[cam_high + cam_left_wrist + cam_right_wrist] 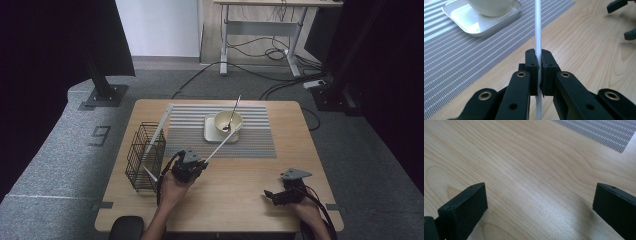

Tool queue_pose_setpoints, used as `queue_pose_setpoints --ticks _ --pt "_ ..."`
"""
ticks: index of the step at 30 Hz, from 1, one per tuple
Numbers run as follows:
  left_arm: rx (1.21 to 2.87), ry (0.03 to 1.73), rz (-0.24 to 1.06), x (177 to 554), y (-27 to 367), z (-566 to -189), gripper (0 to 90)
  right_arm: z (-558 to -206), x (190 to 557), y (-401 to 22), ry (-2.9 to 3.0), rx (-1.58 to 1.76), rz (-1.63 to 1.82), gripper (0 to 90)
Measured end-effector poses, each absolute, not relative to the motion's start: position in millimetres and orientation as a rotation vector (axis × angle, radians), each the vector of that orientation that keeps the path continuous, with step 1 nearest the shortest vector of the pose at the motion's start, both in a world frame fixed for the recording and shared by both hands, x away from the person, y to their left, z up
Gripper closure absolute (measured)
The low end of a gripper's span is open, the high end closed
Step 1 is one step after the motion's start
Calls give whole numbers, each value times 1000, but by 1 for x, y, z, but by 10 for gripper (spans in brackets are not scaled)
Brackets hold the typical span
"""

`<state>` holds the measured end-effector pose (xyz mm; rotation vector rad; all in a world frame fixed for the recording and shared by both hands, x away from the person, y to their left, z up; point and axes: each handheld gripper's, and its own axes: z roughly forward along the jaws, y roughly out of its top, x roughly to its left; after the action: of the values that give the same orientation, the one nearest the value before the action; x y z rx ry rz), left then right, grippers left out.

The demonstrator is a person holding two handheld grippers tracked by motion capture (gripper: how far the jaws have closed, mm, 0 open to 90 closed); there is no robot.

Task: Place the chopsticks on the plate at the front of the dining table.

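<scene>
Rod (538, 30): both ends cut off at top and bottom frame edges, middle hidden between jaws. Bowl (491, 6): upper part cut off, top edge. Spoon (233, 116): contents too small to tell.

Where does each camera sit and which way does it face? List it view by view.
High view: above the person's side, facing forward and down on the table; forearms and both grippers show.
Left gripper view: on the left gripper, facing the tray; its fingers clamp a white stick.
Right gripper view: on the right gripper, facing bare wood; fingers apart.
Shared: the striped mat.
</scene>
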<state>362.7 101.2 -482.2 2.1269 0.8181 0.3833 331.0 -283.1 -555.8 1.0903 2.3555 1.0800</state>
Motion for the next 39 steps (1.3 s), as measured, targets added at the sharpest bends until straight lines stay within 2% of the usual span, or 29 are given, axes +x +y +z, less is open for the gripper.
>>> queue_pose_setpoints --ticks 3,5,20,39 --pt "2132 824 384 369 100 -481 854 -556 332 -283 2358 1096 1075 0" --pt "2136 828 385 373 98 -480 854 -557 332 -282 2386 1097 1048 34" --pt "2113 879 393 404 90 -470 854 -557 333 -281 2394 1089 1029 22" --pt "2092 1026 438 445 93 -471 855 -558 334 -281 2373 1129 1009 0"
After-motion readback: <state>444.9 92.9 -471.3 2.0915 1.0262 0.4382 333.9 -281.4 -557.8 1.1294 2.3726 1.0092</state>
